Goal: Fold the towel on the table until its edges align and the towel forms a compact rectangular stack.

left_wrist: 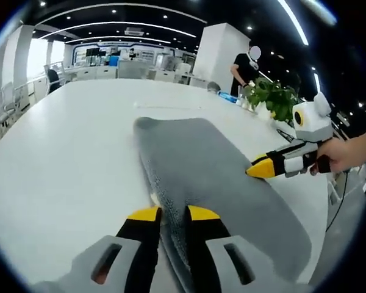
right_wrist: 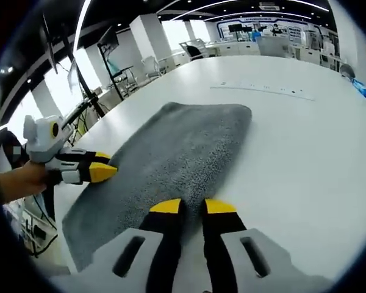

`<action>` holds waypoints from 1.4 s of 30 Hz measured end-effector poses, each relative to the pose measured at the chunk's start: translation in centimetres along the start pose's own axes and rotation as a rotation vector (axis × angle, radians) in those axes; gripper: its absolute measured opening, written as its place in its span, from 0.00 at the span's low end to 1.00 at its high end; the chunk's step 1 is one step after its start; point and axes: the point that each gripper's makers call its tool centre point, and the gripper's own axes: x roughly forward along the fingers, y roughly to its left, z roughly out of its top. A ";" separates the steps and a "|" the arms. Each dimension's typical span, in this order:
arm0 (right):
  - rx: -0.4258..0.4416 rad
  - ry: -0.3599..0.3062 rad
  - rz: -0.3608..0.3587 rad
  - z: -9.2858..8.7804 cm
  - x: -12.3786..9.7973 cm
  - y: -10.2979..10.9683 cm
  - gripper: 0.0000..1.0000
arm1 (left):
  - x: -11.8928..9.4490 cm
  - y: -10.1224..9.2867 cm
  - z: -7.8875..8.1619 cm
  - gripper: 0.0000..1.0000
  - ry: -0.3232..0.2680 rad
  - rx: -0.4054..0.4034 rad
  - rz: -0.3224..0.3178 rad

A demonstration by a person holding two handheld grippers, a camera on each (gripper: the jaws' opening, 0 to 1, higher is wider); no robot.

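A grey towel (left_wrist: 201, 165) (right_wrist: 177, 146) lies flat in a long strip on the white table (left_wrist: 79, 134) (right_wrist: 305, 134). In the left gripper view, my left gripper (left_wrist: 174, 213) rises from the bottom with its yellow-tipped jaws closed on the towel's near long edge. The right gripper (left_wrist: 250, 171) comes in from the right, held by a hand, its tip pinching the opposite long edge. In the right gripper view, my right gripper (right_wrist: 193, 206) grips its side of the towel, and the left gripper (right_wrist: 113, 173) pinches the far side.
A potted green plant (left_wrist: 271, 97) and a small blue item (left_wrist: 229, 96) stand at the table's far right, with a person (left_wrist: 244, 67) behind them. Black stands (right_wrist: 104, 79), chairs and desks surround the table. The table edge runs close past the towel's end.
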 end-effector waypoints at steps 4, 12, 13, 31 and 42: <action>-0.002 -0.009 0.005 0.0 0.1 -0.4 0.07 | 0.1 0.0 -0.2 0.14 0.003 -0.025 0.007; 0.017 -0.019 -0.011 -0.4 -0.8 -1.9 0.07 | 0.5 -1.6 -0.4 0.13 0.035 0.003 -0.014; 0.018 -0.020 -0.014 -0.6 -1.1 -2.0 0.07 | 0.6 -1.9 -0.5 0.13 0.037 0.003 -0.019; 0.040 -0.026 -0.108 -3.9 -6.7 -7.7 0.07 | 3.1 -10.3 -0.5 0.13 0.077 0.055 -0.170; 0.059 -0.032 -0.161 -4.7 -8.4 -10.2 0.07 | 4.4 -13.6 -0.3 0.13 0.094 0.089 -0.198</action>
